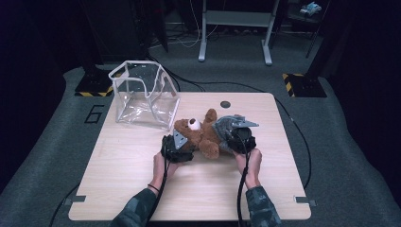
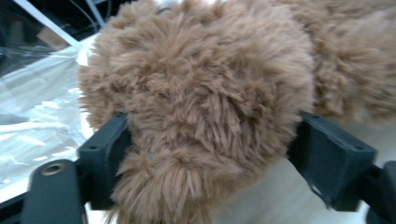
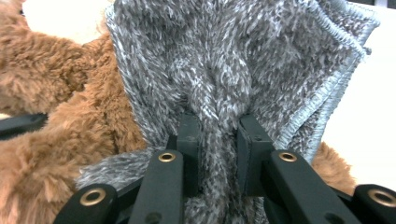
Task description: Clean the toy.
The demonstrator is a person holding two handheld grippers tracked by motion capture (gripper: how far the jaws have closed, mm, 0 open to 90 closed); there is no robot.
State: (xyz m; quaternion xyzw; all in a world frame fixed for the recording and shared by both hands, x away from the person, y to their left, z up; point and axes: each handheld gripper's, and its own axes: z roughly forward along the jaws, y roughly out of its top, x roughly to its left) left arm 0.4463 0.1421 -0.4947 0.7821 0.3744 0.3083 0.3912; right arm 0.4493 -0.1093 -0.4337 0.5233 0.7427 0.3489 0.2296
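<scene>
A brown teddy bear (image 1: 201, 135) lies on the wooden table (image 1: 142, 189), with a grey fuzzy cloth (image 1: 227, 124) draped over its right side. My left gripper (image 1: 182, 142) is at the bear's left end. In the left gripper view its jaws stand wide on either side of a rounded furry part of the bear (image 2: 201, 93), and the fur fills the gap of the left gripper (image 2: 210, 140). My right gripper (image 1: 232, 137) is shut on a fold of the grey cloth (image 3: 233, 56), which is pinched between the narrow jaws of the right gripper (image 3: 218, 135). Brown fur of the bear (image 3: 70, 140) lies beside the cloth.
A clear plastic box-shaped bag with a white rim (image 1: 142, 94) stands open at the table's far left corner, just behind the bear. A small dark round disc (image 1: 225, 104) sits near the far edge. Cables trail from both grippers toward the near edge.
</scene>
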